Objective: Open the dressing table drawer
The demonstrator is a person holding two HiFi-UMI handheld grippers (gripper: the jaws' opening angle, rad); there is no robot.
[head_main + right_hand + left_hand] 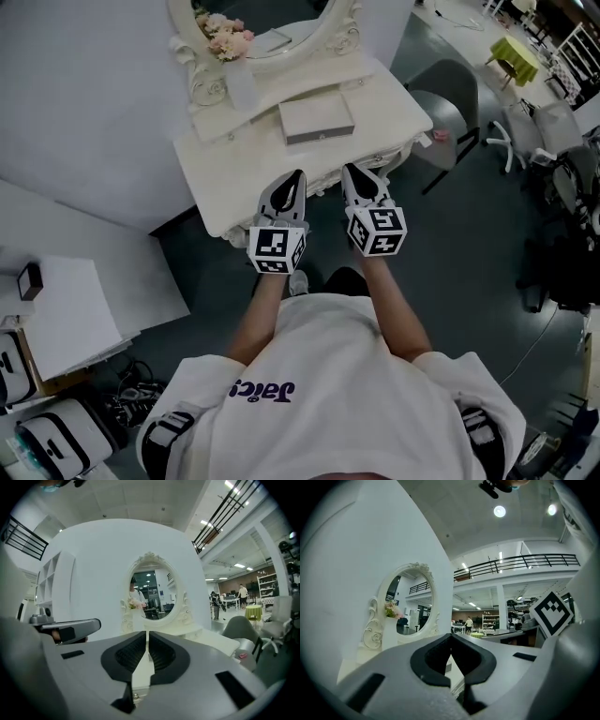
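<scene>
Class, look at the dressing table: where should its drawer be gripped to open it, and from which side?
Likely the pull on the drawer's face, under the front edge of the dressing table, approached level from the front, because a drawer slides out that way. The overhanging top hides the pull itself here.

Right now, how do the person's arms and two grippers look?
The left gripper and the right gripper have pale grey shells with black inlays, tapering to a point. Each carries a white cube with black square markers. The person wears a white short-sleeved T-shirt with purple lettering; the forearms are bare.
</scene>
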